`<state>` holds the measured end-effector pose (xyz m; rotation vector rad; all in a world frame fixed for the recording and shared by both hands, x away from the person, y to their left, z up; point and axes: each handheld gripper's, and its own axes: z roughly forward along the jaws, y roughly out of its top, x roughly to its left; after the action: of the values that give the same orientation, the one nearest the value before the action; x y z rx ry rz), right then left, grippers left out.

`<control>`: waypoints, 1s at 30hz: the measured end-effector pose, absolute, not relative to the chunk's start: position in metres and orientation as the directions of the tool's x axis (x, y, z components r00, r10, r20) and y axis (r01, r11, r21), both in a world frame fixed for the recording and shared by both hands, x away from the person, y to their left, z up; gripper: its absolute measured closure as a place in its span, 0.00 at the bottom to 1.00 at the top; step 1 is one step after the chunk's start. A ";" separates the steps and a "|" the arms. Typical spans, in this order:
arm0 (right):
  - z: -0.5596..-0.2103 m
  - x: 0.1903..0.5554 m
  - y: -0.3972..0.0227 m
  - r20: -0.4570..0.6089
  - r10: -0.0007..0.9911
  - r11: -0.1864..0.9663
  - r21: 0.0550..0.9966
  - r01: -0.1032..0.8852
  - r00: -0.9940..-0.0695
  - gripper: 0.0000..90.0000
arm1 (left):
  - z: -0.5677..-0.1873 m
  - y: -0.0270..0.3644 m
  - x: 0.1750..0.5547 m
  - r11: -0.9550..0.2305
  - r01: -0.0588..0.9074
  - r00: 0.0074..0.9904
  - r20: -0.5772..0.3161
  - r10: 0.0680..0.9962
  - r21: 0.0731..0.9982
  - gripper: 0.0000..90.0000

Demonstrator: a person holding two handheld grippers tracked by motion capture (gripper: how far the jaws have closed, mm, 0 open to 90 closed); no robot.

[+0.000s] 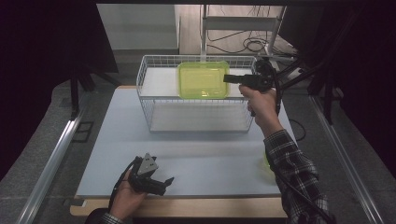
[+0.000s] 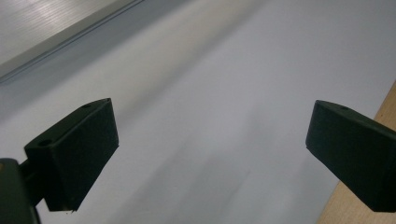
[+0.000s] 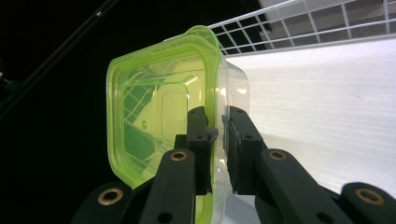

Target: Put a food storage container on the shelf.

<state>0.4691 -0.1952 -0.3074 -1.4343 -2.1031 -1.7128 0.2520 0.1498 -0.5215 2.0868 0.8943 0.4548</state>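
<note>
— Between the two jaws of the right gripper (image 3: 219,135), what do you see?

— I see the rim of a green container (image 3: 159,121). The jaws are closed on its edge, one pad on each side of the thin plastic wall. It is a see-through, yellow-green box with rounded corners, and a second, clearer shell seems to sit against it on the side of the other jaw.

— Where is this container in the high view?

— The right gripper (image 1: 229,78) holds the container (image 1: 202,79) out in front of its jaws, over the upper level of a white wire basket (image 1: 148,100). The flat face of the container is turned up to the camera. If it touches the basket shelf under it, I cannot tell. The right hand (image 1: 260,100) is just behind the gripper, and a checked sleeve (image 1: 294,177) follows down to the near edge.

— And the left gripper?

— The left gripper (image 1: 161,183) is well apart from the container, at the near edge of the table (image 1: 112,140), in the left hand (image 1: 126,198). In the left gripper view its jaws stand wide open, with nothing between them, only the pale table top (image 2: 224,107) ahead of them. Beside one jaw there is the wooden edge of the table (image 2: 387,107).
</note>
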 end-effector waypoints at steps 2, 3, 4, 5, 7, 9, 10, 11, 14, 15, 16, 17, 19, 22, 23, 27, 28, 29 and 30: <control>-0.308 0.473 -0.195 0.568 0.609 -0.060 0.729 0.682 -0.554 0.89 | -0.522 0.150 0.252 -0.421 0.440 0.684 0.008 0.730 0.794 0.03; -0.308 0.474 -0.194 0.568 0.611 -0.061 0.727 0.684 -0.550 0.89 | -0.522 0.151 0.252 -0.420 0.440 0.682 0.008 0.731 0.794 0.03; -0.308 0.475 -0.194 0.567 0.615 -0.062 0.728 0.683 -0.548 0.89 | -0.522 0.151 0.253 -0.420 0.439 0.682 0.010 0.731 0.794 0.03; -0.308 0.477 -0.193 0.565 0.621 -0.063 0.727 0.684 -0.544 0.89 | -0.522 0.151 0.253 -0.422 0.438 0.682 0.012 0.731 0.794 0.03; -0.309 0.479 -0.192 0.560 0.634 -0.067 0.727 0.683 -0.534 0.89 | -0.522 0.150 0.253 -0.425 0.435 0.684 0.015 0.729 0.794 0.03; -0.310 0.482 -0.192 0.560 0.641 -0.072 0.725 0.685 -0.525 0.89 | -0.523 0.150 0.253 -0.431 0.431 0.687 0.021 0.726 0.793 0.03; -0.310 0.484 -0.191 0.561 0.643 -0.074 0.724 0.686 -0.522 0.89 | -0.523 0.150 0.253 -0.437 0.429 0.690 0.026 0.724 0.790 0.03; -0.311 0.485 -0.190 0.558 0.648 -0.073 0.723 0.687 -0.518 0.89 | -0.523 0.150 0.253 -0.443 0.428 0.692 0.030 0.721 0.788 0.03; -0.312 0.488 -0.189 0.547 0.661 -0.072 0.728 0.682 -0.514 0.89 | -0.523 0.149 0.252 -0.450 0.424 0.697 0.034 0.716 0.786 0.03; -0.312 0.488 -0.188 0.548 0.662 -0.074 0.727 0.683 -0.512 0.89 | -0.523 0.149 0.252 -0.449 0.423 0.697 0.034 0.716 0.787 0.03; -0.313 0.489 -0.188 0.555 0.660 -0.078 0.720 0.689 -0.506 0.89 | -0.523 0.149 0.252 -0.449 0.421 0.697 0.035 0.716 0.788 0.03; -0.314 0.490 -0.188 0.557 0.660 -0.082 0.719 0.690 -0.503 0.89 | -0.523 0.150 0.252 -0.448 0.421 0.697 0.035 0.716 0.789 0.03; -0.314 0.492 -0.188 0.562 0.662 -0.088 0.716 0.692 -0.496 0.89 | -0.523 0.150 0.252 -0.437 0.423 0.694 0.026 0.719 0.794 0.03; -0.314 0.493 -0.187 0.552 0.669 -0.086 0.722 0.687 -0.497 0.88 | -0.522 0.151 0.252 -0.426 0.423 0.693 0.017 0.721 0.800 0.02; -0.314 0.493 -0.186 0.541 0.676 -0.080 0.728 0.681 -0.499 0.88 | -0.522 0.151 0.253 -0.423 0.424 0.692 0.015 0.722 0.801 0.02; -0.313 0.494 -0.182 0.473 0.716 -0.041 0.763 0.645 -0.513 0.85 | -0.522 0.152 0.253 -0.420 0.425 0.688 0.016 0.726 0.802 0.02; -0.312 0.494 -0.181 0.460 0.725 -0.032 0.767 0.641 -0.513 0.84 | -0.522 0.152 0.253 -0.421 0.425 0.688 0.017 0.726 0.801 0.02; -0.312 0.495 -0.180 0.446 0.735 -0.024 0.769 0.638 -0.511 0.83 | -0.522 0.152 0.253 -0.422 0.425 0.688 0.017 0.726 0.801 0.02; -0.312 0.495 -0.180 0.440 0.740 -0.020 0.770 0.637 -0.508 0.82 | -0.522 0.152 0.253 -0.422 0.424 0.688 0.018 0.725 0.801 0.02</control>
<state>0.4953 -0.1796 -0.3116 -1.6008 -2.2659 -1.6761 0.2528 0.1517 -0.5223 2.0736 0.8801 0.4644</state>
